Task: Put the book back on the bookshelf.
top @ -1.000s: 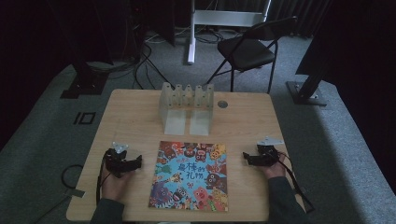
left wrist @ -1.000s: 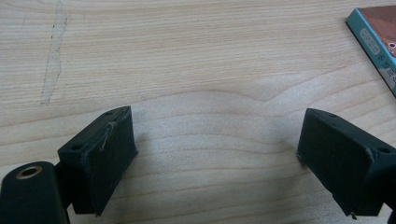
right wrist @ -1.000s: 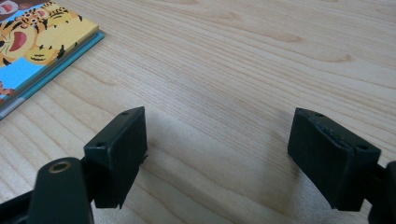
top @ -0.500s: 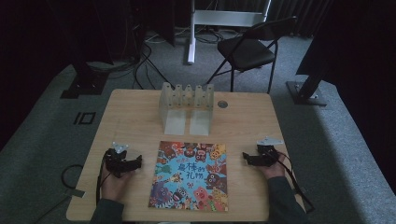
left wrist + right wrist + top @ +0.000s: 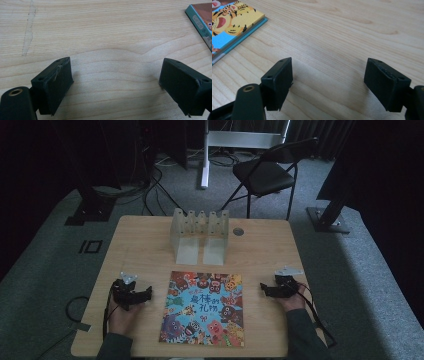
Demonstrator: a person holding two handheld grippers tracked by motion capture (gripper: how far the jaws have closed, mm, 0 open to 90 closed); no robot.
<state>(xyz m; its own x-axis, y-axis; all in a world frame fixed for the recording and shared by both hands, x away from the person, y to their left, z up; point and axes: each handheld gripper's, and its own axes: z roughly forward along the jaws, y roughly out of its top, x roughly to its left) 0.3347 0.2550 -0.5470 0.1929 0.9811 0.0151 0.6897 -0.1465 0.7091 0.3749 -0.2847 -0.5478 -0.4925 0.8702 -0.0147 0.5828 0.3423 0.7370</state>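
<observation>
A colourful picture book (image 5: 204, 307) lies flat on the wooden table (image 5: 145, 235), cover up, near the front middle. My left gripper (image 5: 146, 294) rests on the table to the left of the book, open, its jaws wide apart over bare wood (image 5: 115, 75). The book's teal corner (image 5: 200, 22) shows at the upper right of the left gripper view. My right gripper (image 5: 263, 288) rests to the right of the book, also open with nothing between its jaws (image 5: 328, 80). The book's tiger-print corner (image 5: 232, 22) shows at the upper left of the right gripper view.
A pale slotted stand (image 5: 199, 235) with upright dividers sits at the back middle of the table. A small round grey disc (image 5: 238, 232) lies to its right. Behind the table stand a black folding chair (image 5: 267, 175) and floor cables (image 5: 150, 190).
</observation>
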